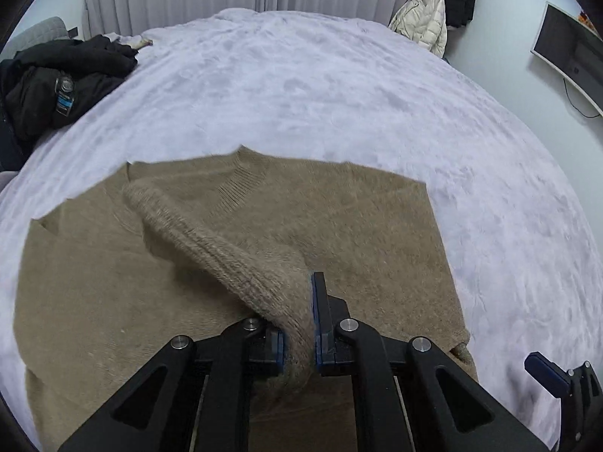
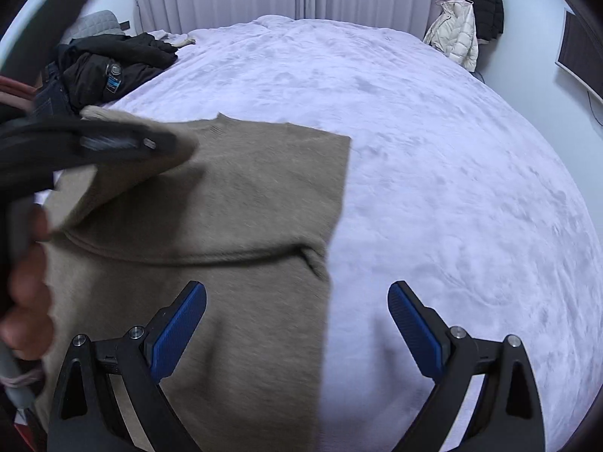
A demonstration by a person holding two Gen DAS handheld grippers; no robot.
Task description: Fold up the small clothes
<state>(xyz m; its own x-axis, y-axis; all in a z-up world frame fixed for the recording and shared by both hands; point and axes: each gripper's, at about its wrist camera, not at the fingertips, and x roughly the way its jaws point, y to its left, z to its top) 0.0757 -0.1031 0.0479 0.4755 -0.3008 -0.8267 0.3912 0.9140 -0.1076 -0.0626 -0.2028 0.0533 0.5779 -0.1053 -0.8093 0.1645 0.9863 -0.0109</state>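
A tan sweater lies at the near edge of a lilac bed — the left gripper pinching its sleeve, the right gripper spread wide over the sweater's right edge, empty.

Left gripper pinches sweater sleeve (tan knit) — on bed

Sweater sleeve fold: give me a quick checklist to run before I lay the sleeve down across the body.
1. Left gripper shut on the sleeve: ok.
2. Sleeve lifted over the sweater body, not snagged: ok.
3. Right gripper open and holding nothing: ok.
4. Right side of the sweater already folded in, with a straight edge: ok.
5. Bed cover beyond the sweater free of clutter: ok; the black clothes lie far off.
6. Hem flat: cannot tell, hidden below the grippers.
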